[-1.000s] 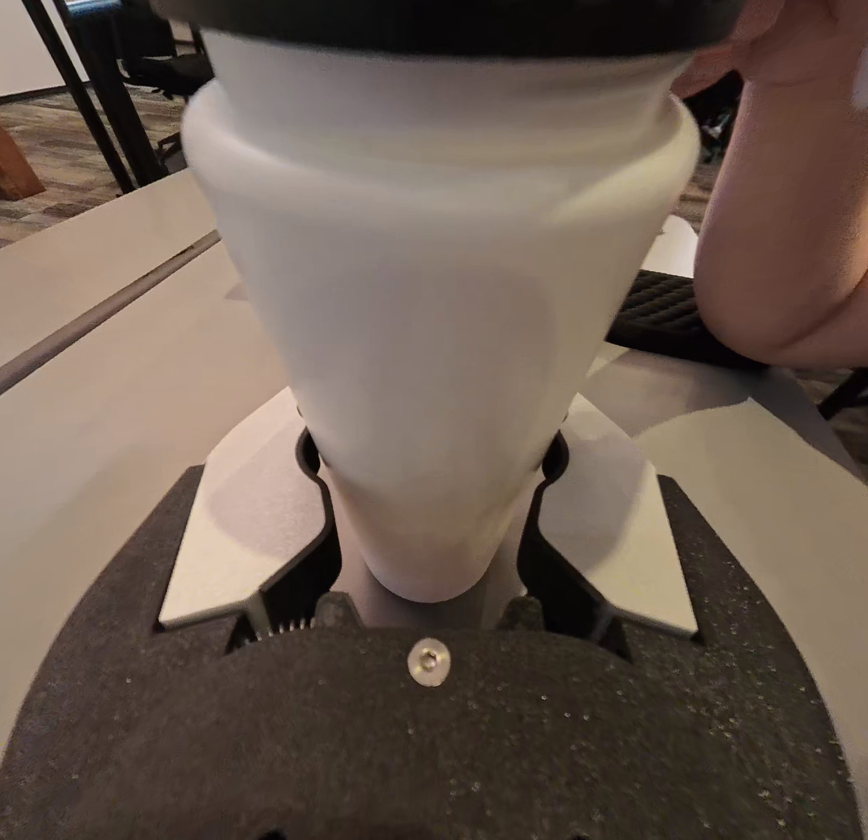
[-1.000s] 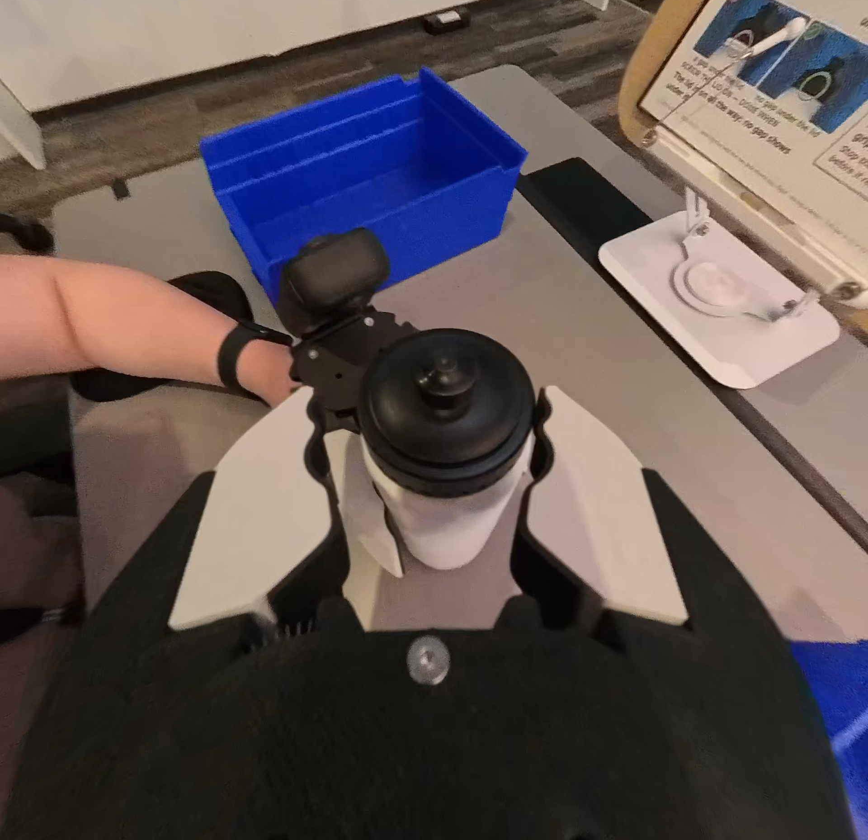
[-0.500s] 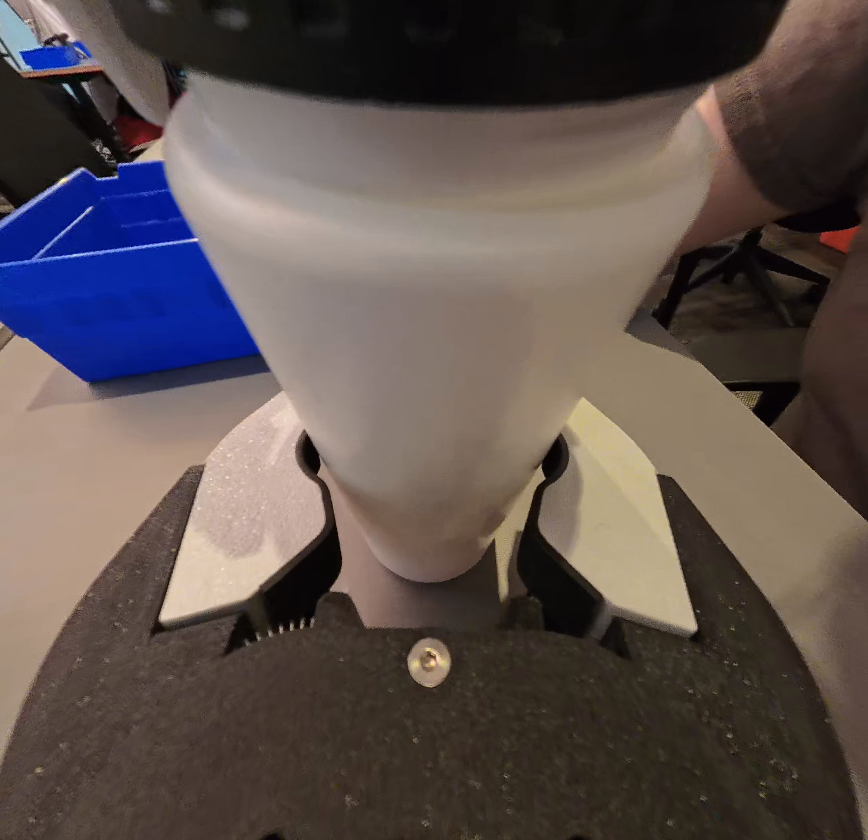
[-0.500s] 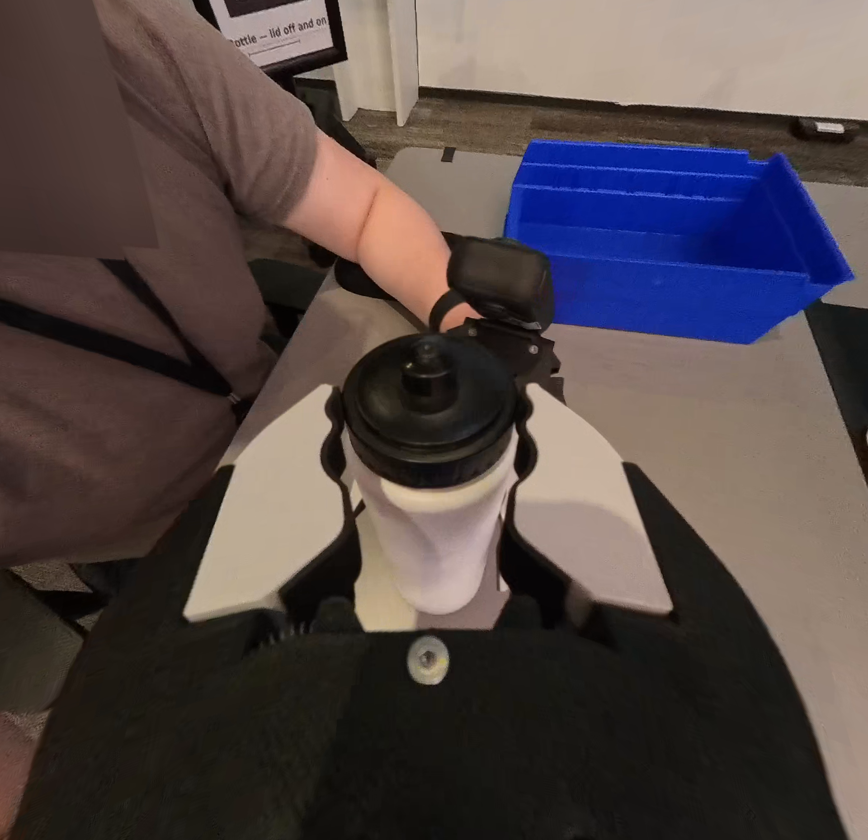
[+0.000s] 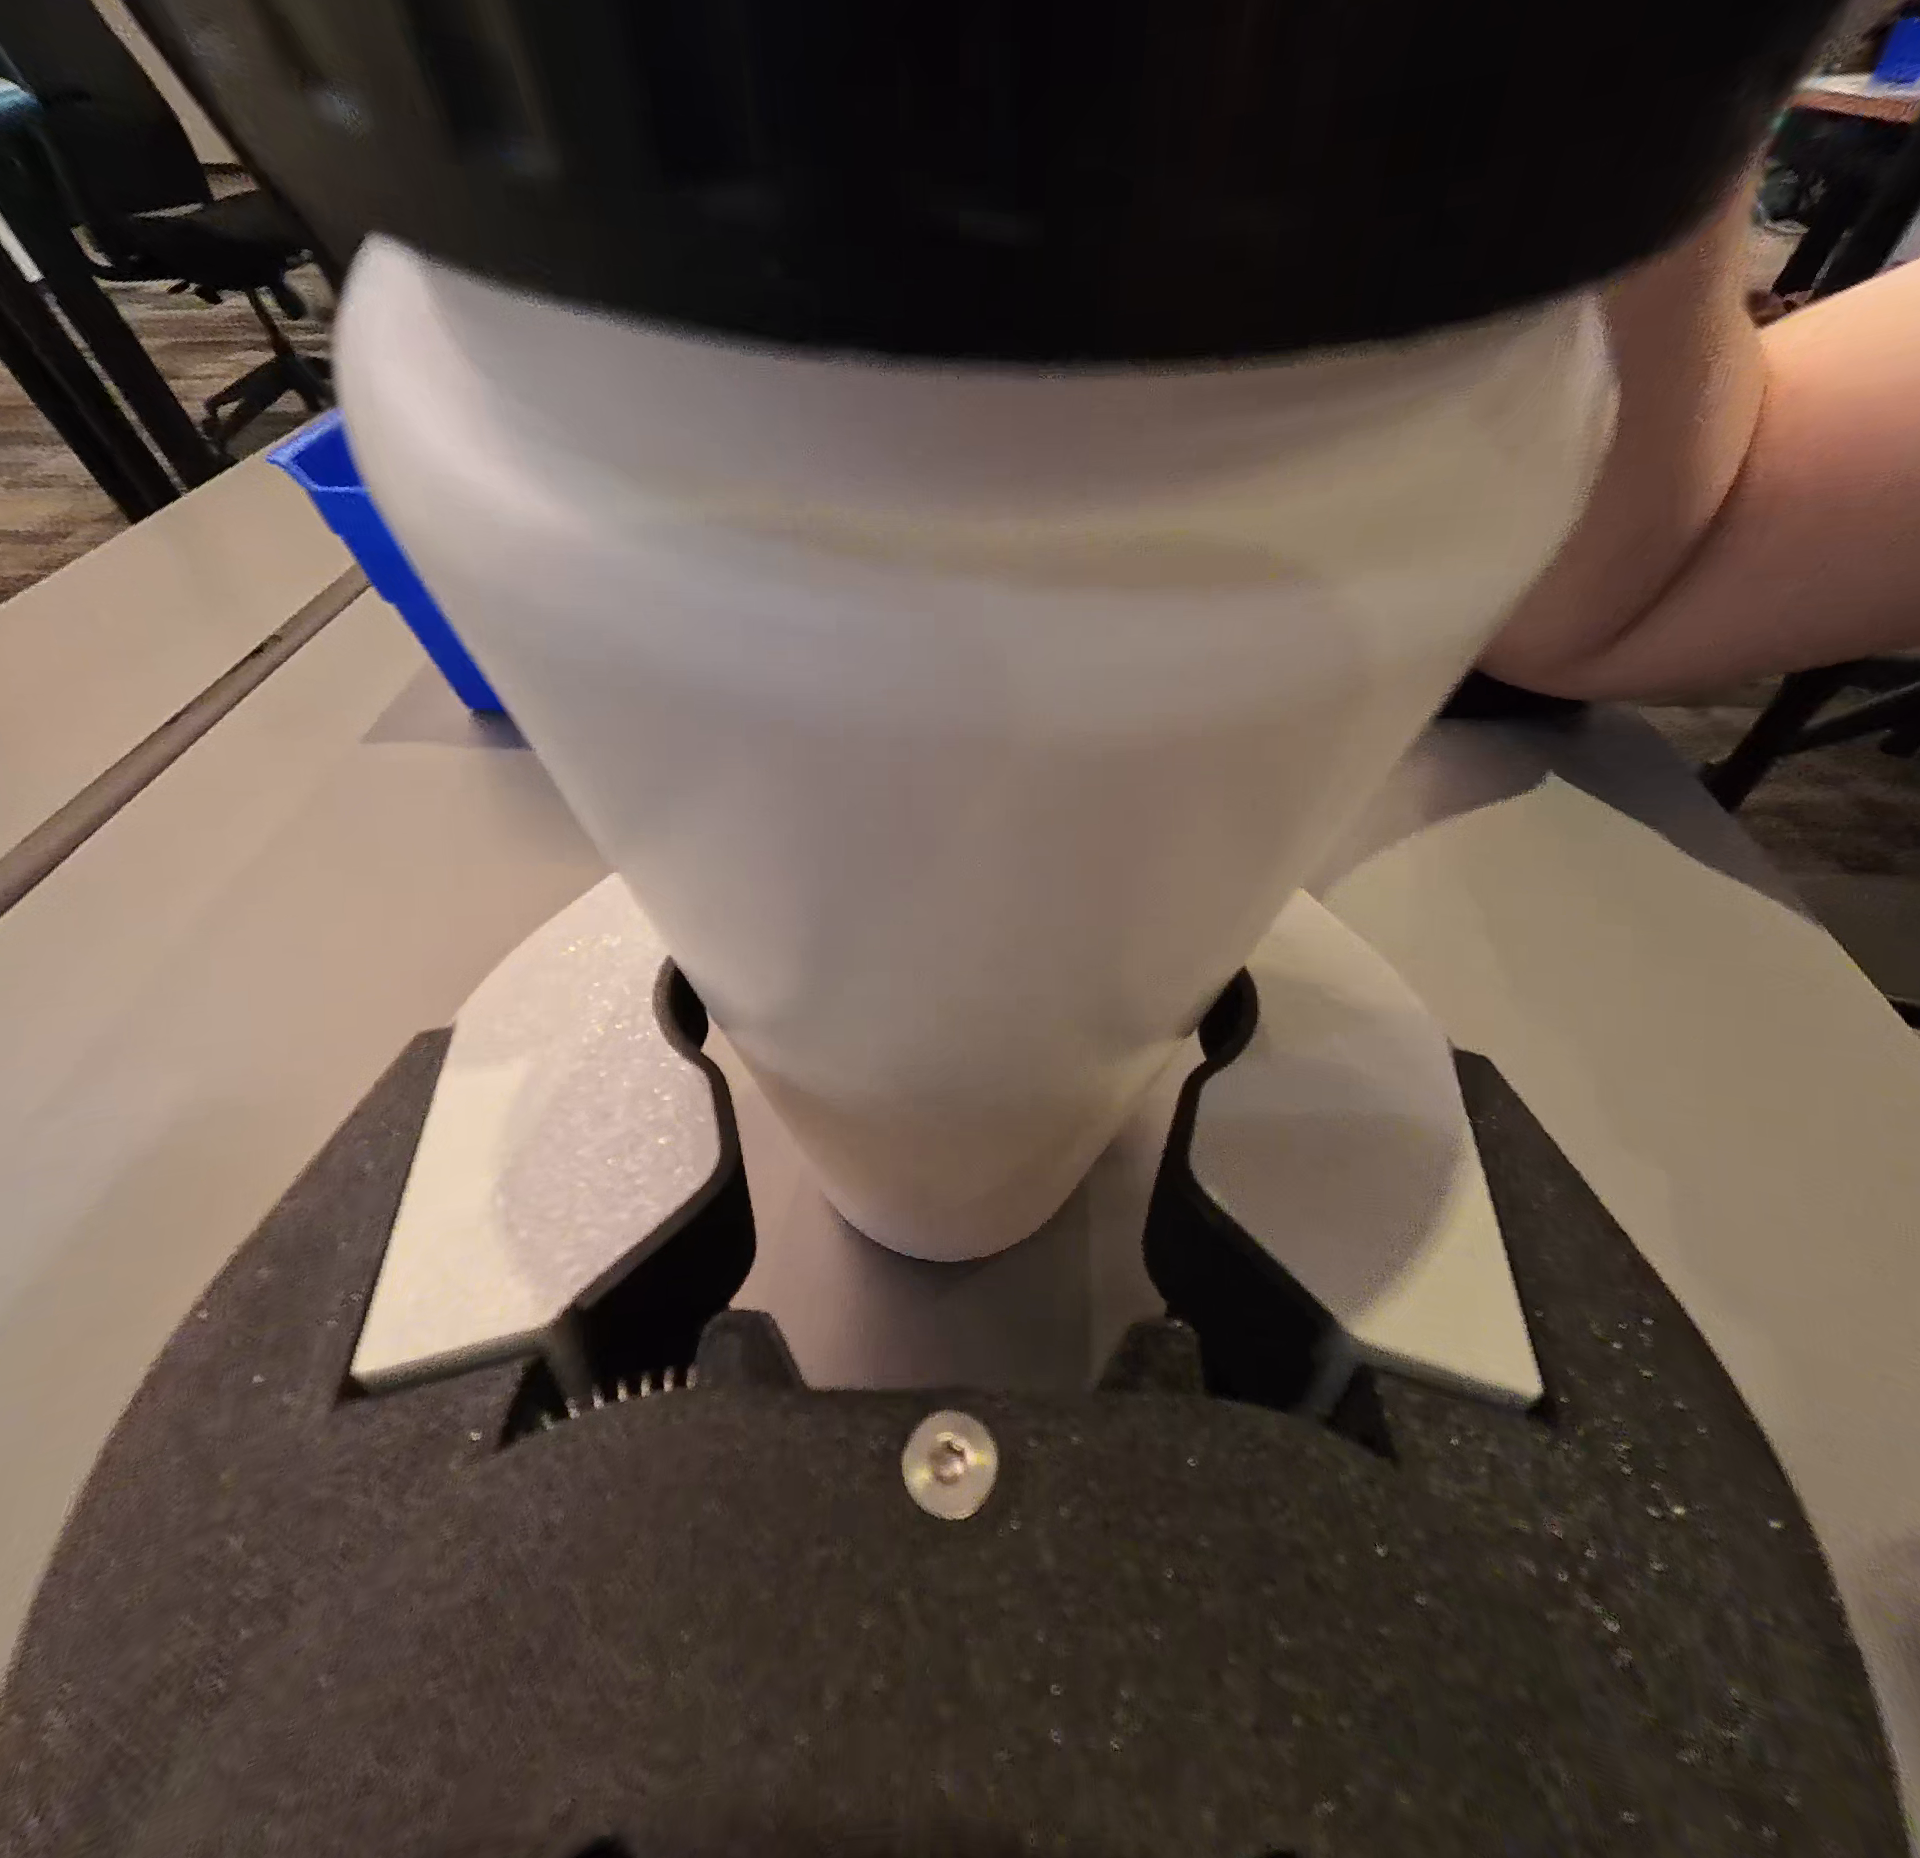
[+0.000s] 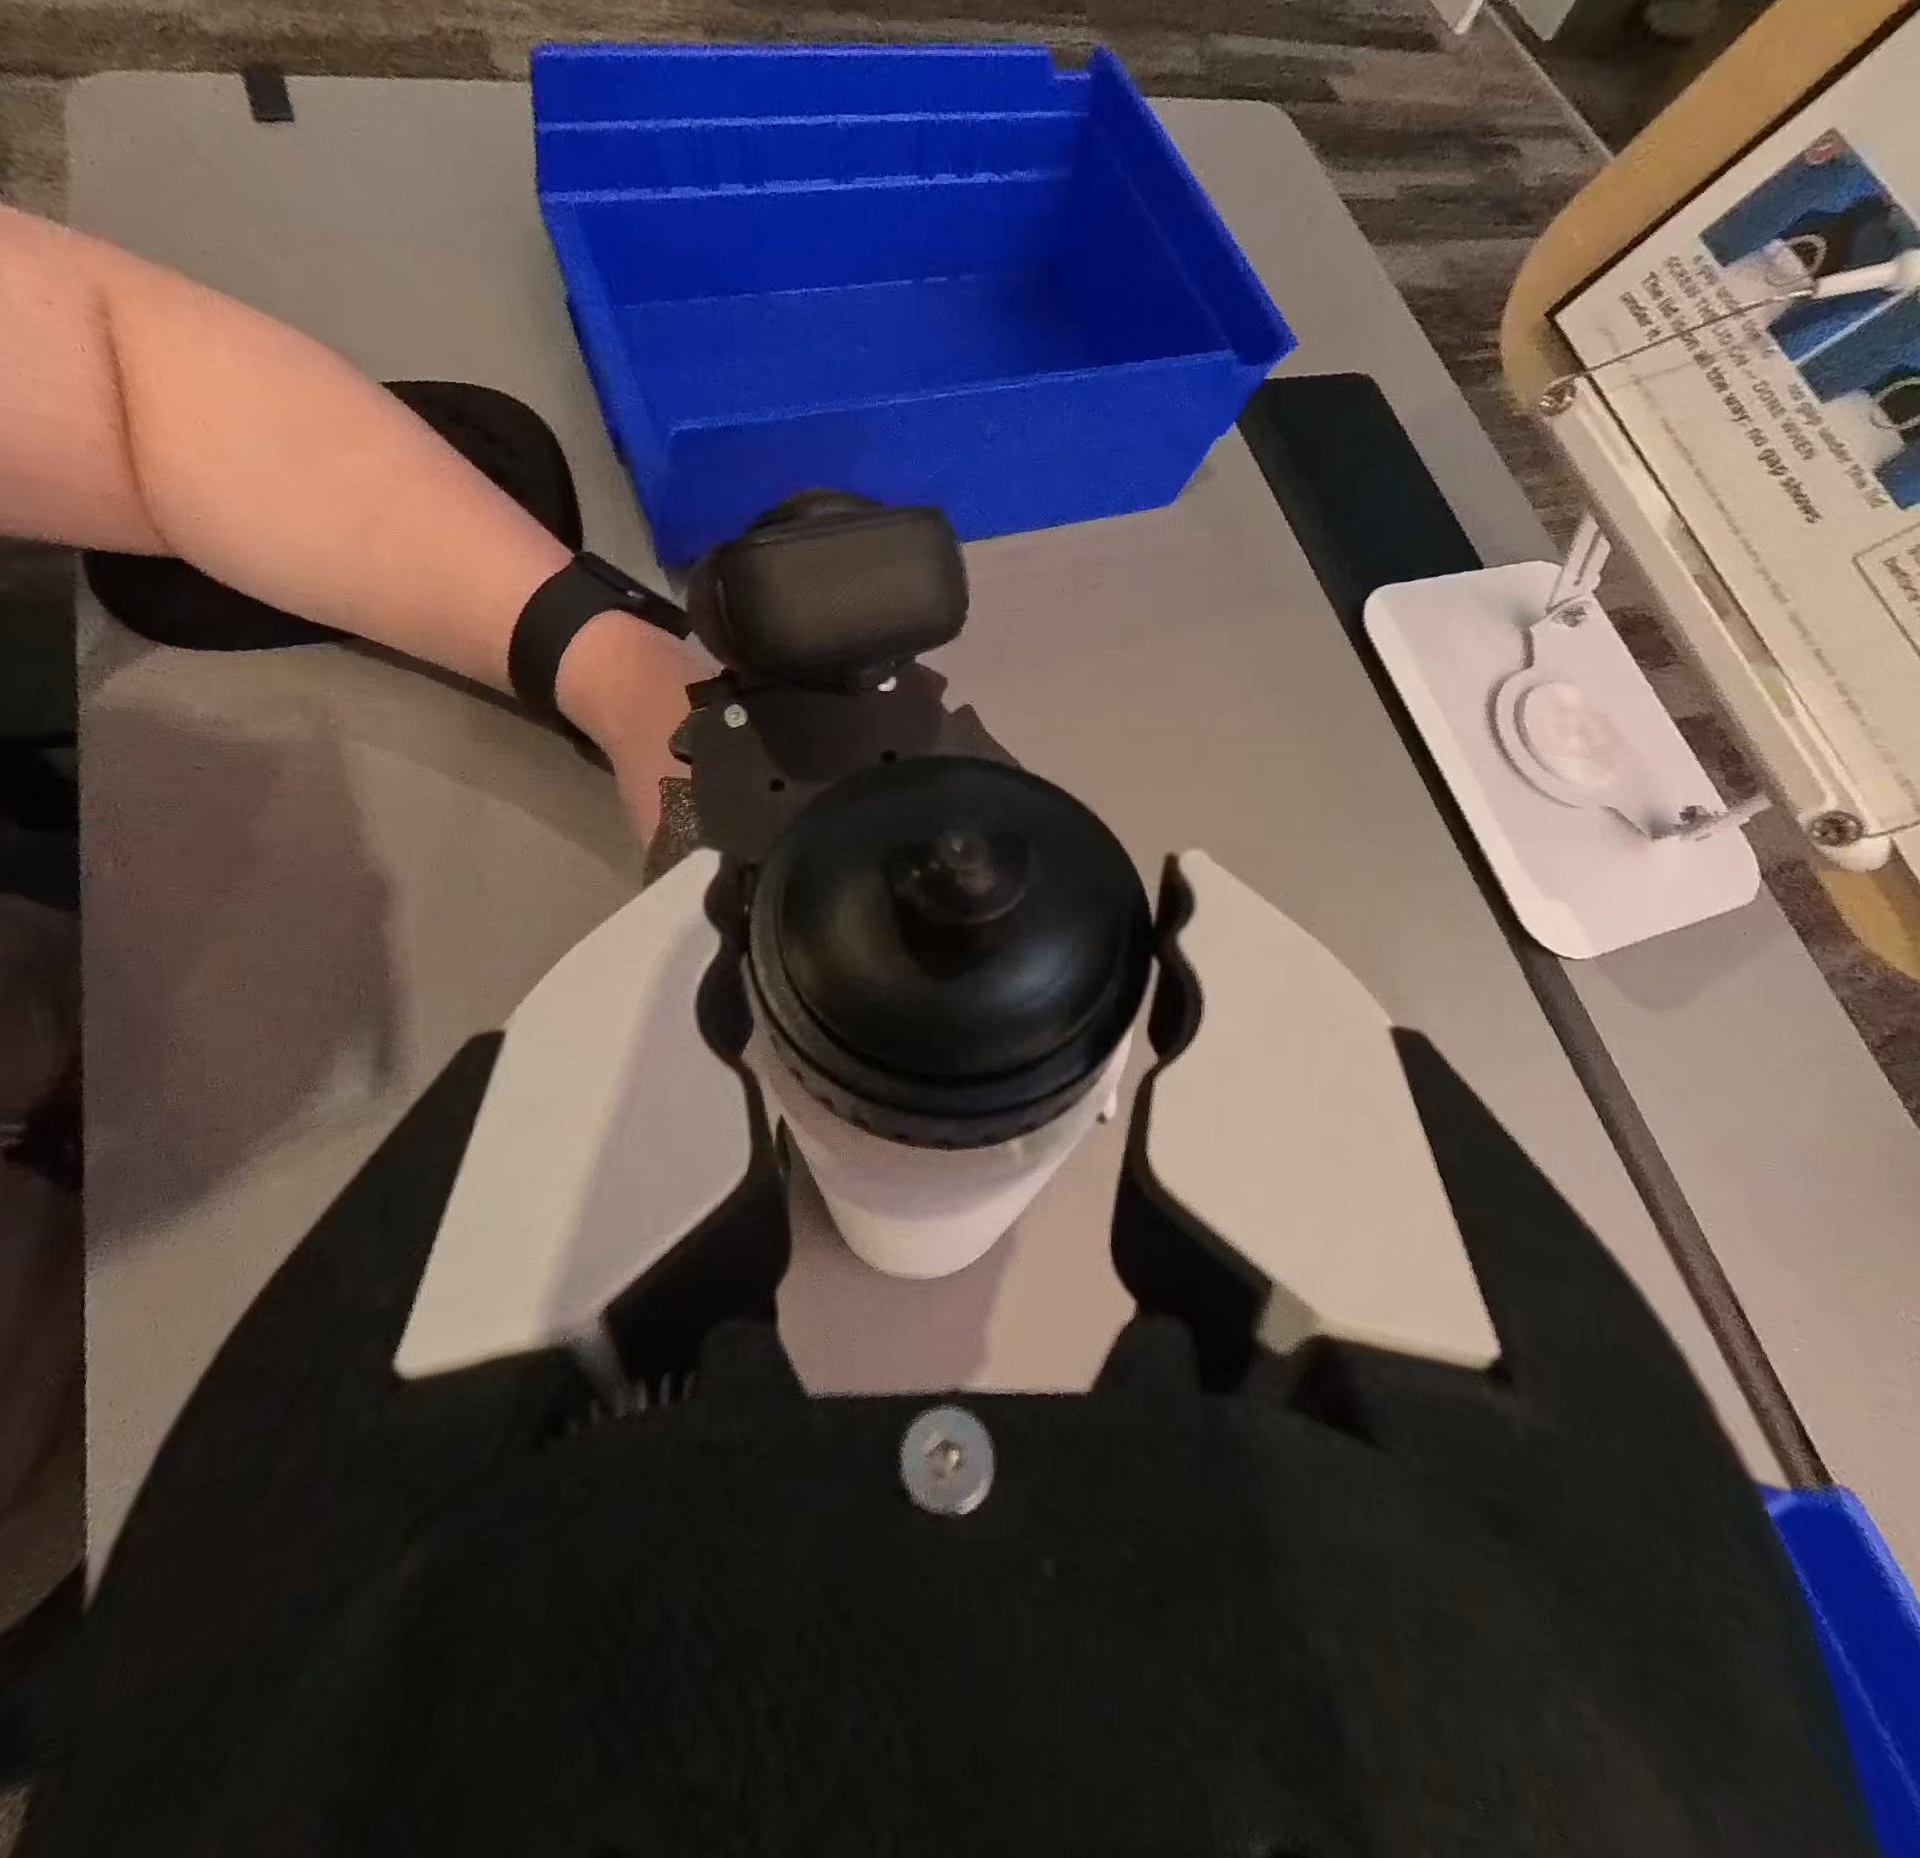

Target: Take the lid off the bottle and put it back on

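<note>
A white bottle (image 5: 956, 717) with a black screw lid (image 5: 935, 125) stands upright on the grey table (image 5: 260, 925). My left gripper (image 5: 956, 1019) is shut on the lower part of the bottle from the side. In the right wrist view I look down on the lid (image 6: 883, 1008) and the bottle body (image 6: 914, 1206) below it. My right gripper (image 6: 951, 977) comes from above, with its two fingers pressed against the lid's rim. The lid sits on the bottle. The left gripper's black body (image 6: 821, 728) shows behind the lid; its fingertips are hidden.
An empty blue bin (image 6: 904, 354) stands at the back of the table. A white stand base (image 6: 1558, 748) and an instruction board (image 6: 1766, 374) are on the right, by a black pad (image 6: 1351, 478). A person's forearm (image 6: 260, 458) reaches in from the left. Another blue bin's corner (image 6: 1860, 1652) is at lower right.
Both grippers keep their hold. The right wrist view swung toward the person half a second ago and has swung back toward the bin and board. The left wrist view has also swung.
</note>
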Action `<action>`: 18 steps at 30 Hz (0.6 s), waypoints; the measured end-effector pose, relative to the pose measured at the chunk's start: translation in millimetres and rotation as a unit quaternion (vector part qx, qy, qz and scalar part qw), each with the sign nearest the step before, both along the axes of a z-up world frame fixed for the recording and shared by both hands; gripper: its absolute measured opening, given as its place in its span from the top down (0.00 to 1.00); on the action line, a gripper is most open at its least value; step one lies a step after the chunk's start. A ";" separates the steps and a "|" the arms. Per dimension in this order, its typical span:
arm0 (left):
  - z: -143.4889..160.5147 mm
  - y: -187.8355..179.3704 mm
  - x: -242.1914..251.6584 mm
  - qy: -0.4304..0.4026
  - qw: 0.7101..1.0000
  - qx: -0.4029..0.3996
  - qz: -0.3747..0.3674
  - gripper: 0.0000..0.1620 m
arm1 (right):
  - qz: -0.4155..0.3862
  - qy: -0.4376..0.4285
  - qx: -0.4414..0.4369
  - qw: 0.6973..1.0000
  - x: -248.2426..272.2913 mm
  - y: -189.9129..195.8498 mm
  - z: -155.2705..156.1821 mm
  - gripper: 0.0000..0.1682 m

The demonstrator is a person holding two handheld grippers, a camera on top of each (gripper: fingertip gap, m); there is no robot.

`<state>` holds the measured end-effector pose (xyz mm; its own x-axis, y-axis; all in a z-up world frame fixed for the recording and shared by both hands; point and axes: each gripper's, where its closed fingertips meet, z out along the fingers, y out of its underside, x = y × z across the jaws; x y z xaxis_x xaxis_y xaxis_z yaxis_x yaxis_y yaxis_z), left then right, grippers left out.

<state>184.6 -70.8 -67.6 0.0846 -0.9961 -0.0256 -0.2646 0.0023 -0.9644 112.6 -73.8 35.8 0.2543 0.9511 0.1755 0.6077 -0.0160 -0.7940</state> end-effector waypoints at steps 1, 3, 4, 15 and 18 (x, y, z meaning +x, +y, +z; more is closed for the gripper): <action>-0.2 -4.1 0.2 0.001 1.000 0.004 -0.014 0.42 | 0.026 0.000 -0.007 1.000 1.0 -5.9 0.2 0.54; -0.8 -19.4 1.8 0.007 0.998 0.008 -0.059 0.42 | 0.107 0.010 -0.019 0.994 3.9 -21.7 0.7 0.54; -1.0 -28.5 2.8 0.009 0.996 0.011 -0.084 0.42 | 0.161 0.022 -0.019 0.986 6.5 -32.0 1.8 0.54; -2.0 -26.2 5.4 0.012 0.997 -0.004 -0.072 0.42 | 0.195 0.143 -0.071 0.968 4.3 -21.2 19.3 0.50; -2.2 -2.6 0.6 0.009 1.000 -0.023 -0.010 0.42 | 0.095 0.156 -0.031 0.983 2.4 2.7 31.3 0.48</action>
<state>185.3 -73.4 -69.8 0.0640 -0.9978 0.0198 -0.2819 -0.0371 -0.9587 114.9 -71.1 67.1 0.1030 0.9931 0.0569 0.3319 0.0196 -0.9431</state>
